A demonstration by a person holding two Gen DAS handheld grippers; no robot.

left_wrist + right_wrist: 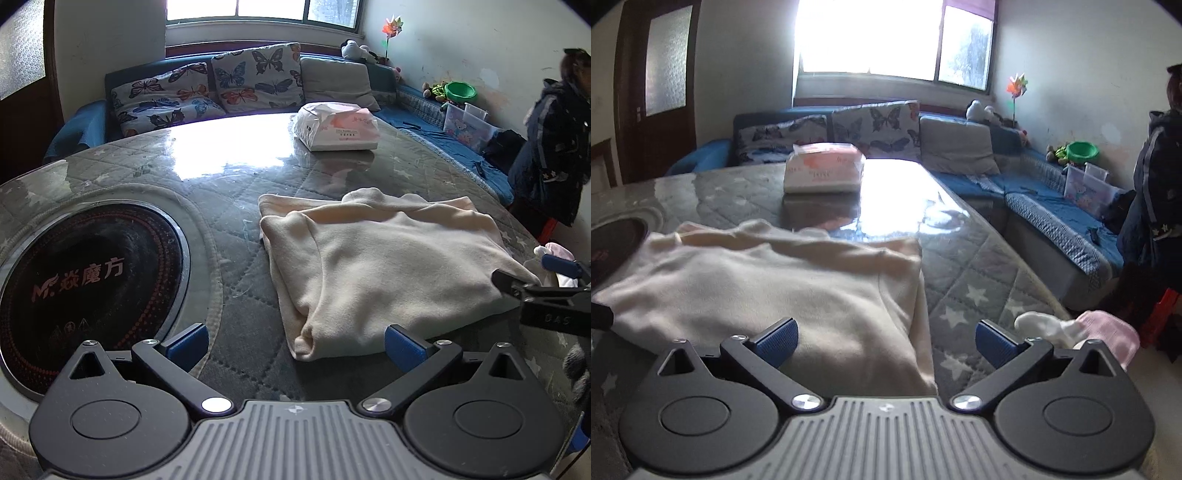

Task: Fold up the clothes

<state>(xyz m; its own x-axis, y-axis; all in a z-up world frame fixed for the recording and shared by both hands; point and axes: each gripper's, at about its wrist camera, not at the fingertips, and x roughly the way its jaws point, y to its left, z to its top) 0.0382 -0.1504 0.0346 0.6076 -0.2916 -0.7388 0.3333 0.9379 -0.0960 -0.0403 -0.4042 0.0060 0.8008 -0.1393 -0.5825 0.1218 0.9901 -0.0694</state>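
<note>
Cream sweater [384, 266], already doubled into a thick rectangle, is seen lying on the quilted surface [229, 206], just beside the round black cooktop [85, 291]. The left gripper [295, 341] is held low at the near folded corner, its fingers [186, 341] spread wide with nothing between them. The right gripper [886, 341] is poised over the sweater's right edge, fingers likewise wide and empty; in the left wrist view one of its tips is seen touching the sweater's right corner.

A further fold looks to be in hand. For it to be done well, both near corners should be pinched through all layers at once, lifted together and level, and carried across evenly so no layer slips. The small pink-and-white garment [1082, 332] just beside the right gripper should be kept out of the grip.
</note>
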